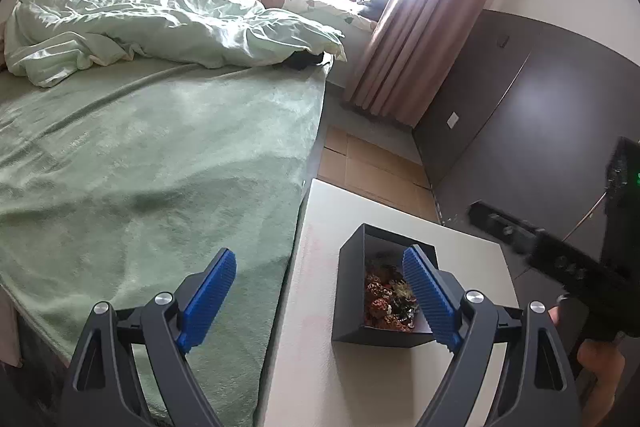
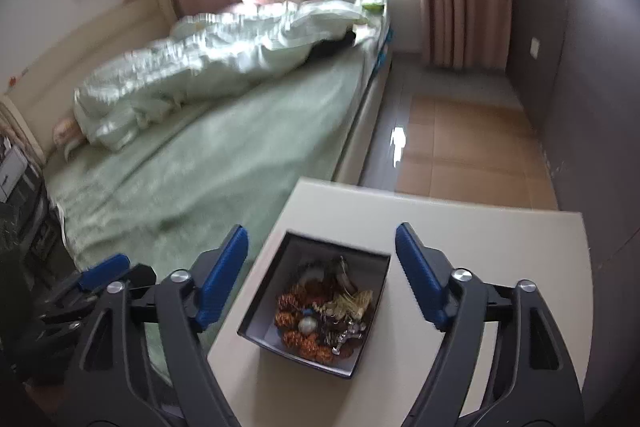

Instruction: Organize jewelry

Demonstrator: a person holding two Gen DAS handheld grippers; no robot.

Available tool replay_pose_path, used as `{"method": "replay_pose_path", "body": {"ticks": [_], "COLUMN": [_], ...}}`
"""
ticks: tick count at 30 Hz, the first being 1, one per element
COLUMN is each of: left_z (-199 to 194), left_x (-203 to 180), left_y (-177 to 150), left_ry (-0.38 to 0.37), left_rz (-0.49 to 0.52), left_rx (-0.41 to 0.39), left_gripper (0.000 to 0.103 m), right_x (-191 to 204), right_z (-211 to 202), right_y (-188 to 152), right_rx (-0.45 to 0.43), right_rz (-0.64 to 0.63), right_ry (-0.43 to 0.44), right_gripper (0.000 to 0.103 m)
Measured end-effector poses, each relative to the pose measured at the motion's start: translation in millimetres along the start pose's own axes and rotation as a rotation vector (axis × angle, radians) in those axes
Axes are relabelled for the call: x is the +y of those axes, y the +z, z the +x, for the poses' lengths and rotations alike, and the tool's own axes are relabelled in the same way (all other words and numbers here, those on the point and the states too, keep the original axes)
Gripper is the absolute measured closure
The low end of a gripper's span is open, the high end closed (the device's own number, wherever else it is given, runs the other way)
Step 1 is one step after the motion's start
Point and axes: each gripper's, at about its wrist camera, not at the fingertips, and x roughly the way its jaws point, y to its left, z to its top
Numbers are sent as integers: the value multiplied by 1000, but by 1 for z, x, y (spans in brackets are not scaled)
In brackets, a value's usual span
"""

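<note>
Black card walls frame the box (image 2: 360, 311), which sits open on the white table (image 2: 500, 267) just beside the bed (image 2: 240, 147). The jewelry (image 2: 324, 319) lies heaped on its floor: orange-brown beaded clusters, a pale pearl-like bead, some silver bits and yellowish strands, all tangled together. Nothing of it lies on the table outside the box.

The right gripper (image 2: 320, 283) hangs over the box with its blue pads spread wide, one to each side of the box in the right wrist view, and nothing between them. The left gripper (image 1: 318, 303) is also spread and empty; it sits off to the bed side, its right pad in front of the near corner of the box in its own view, though whether it touches the wall I cannot tell. A hand (image 1: 600, 363) holding the right tool shows at the edge of the left wrist view.

By my reading, the sorting proper has not begun or is between picks: both tools are free and every piece is in the heap. The next move calls for choosing one piece that stands clear, such as the pearl bead or a silver bit, coming down inside the walls, and closing narrowly enough not to drag tangled neighbours up with it. The left tool may need to steady the box.
</note>
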Motion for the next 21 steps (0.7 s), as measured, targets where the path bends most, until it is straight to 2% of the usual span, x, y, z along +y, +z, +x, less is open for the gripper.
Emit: {"method": "replay_pose_path", "body": {"ticks": [9,15,21], "left_z": [-23,-45,-70], "left_x": [-4,-21,-44], "left_y": [2,0,-6], "left_ry": [-15,-26,-41], "left_rz": [-3,26,68], "left_rx": [-28,-47,-56], "left_gripper": [16,10,9], "right_x": [-18,-25,-36], "right_z": [-37,-71,-107], "right_y": [-8,-17,-31], "right_rx": [0,-6,-13], "right_rz": [46,67,92], "right_ry": [-12,-28,-52], "right_gripper": [26,26,24]}}
